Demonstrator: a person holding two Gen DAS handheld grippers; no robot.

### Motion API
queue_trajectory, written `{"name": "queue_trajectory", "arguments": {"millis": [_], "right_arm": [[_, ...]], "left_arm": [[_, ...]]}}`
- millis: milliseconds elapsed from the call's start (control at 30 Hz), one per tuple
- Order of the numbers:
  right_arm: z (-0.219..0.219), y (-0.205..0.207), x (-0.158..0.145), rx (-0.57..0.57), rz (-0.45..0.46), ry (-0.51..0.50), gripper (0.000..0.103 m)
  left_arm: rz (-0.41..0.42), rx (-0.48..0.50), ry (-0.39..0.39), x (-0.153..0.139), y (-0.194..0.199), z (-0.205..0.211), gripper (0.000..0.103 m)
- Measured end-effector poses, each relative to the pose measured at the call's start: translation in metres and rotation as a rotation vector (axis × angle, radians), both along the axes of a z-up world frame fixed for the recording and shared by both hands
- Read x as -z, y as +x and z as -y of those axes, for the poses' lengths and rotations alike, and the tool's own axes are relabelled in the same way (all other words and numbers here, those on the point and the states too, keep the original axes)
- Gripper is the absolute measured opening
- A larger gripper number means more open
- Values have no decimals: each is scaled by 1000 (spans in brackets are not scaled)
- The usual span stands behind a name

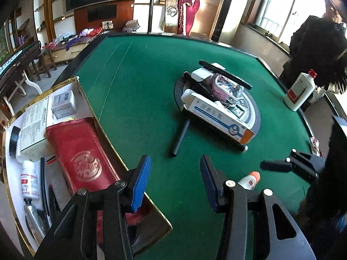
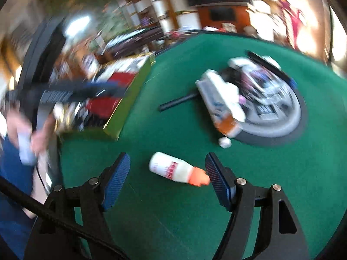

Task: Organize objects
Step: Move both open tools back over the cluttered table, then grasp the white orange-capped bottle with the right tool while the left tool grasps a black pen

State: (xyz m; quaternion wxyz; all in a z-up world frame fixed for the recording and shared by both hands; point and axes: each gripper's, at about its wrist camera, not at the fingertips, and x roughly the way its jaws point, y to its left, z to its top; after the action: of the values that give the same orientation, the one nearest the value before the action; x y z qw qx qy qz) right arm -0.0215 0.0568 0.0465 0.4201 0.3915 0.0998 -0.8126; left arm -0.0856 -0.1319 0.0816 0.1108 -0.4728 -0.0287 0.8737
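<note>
Spread wide and empty, the right claw hovers over a small white bottle lying on the green tabletop between its pads, seemingly lined up to grasp it, while the left claw, half open and empty, waits beside the gold-edged box of sorted items.

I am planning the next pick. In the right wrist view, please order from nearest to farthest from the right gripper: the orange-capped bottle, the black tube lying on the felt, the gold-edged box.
1. Orange-capped bottle: lying between the open fingers of the right gripper.
2. Black tube: farther ahead, on the felt beside the pile.
3. Gold-edged box: far left, at the table edge.
</note>
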Motion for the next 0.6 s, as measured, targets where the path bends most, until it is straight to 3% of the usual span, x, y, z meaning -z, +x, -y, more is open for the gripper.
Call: {"name": "queue_trajectory", "arguments": {"millis": [67, 133, 167, 200, 267, 333, 433, 533, 600], "right_arm": [[17, 4, 7, -33, -73, 97, 72], [26, 1, 16, -66, -74, 134, 70], [28, 0, 21, -72, -67, 154, 65], [30, -1, 25, -75, -53, 175, 53], [29, 1, 29, -65, -64, 204, 50], [24, 0, 27, -17, -38, 201, 44], [11, -3, 26, 75, 23, 166, 27], [-16, -6, 26, 181, 116, 67, 25], [-32, -9, 27, 240, 166, 6, 25]], "left_arm": [[9, -12, 2, 2, -4, 4, 42], [24, -20, 12, 4, -11, 5, 42], [26, -21, 10, 5, -13, 3, 42], [28, -16, 2, 6, -15, 1, 42], [33, 3, -21, 5, -18, -6, 42], [37, 12, -38, 6, -21, -12, 42], [46, 25, -64, 8, -28, -24, 42], [60, 52, -116, 13, -38, -39, 42], [76, 63, -195, 23, -50, -51, 41]]}}
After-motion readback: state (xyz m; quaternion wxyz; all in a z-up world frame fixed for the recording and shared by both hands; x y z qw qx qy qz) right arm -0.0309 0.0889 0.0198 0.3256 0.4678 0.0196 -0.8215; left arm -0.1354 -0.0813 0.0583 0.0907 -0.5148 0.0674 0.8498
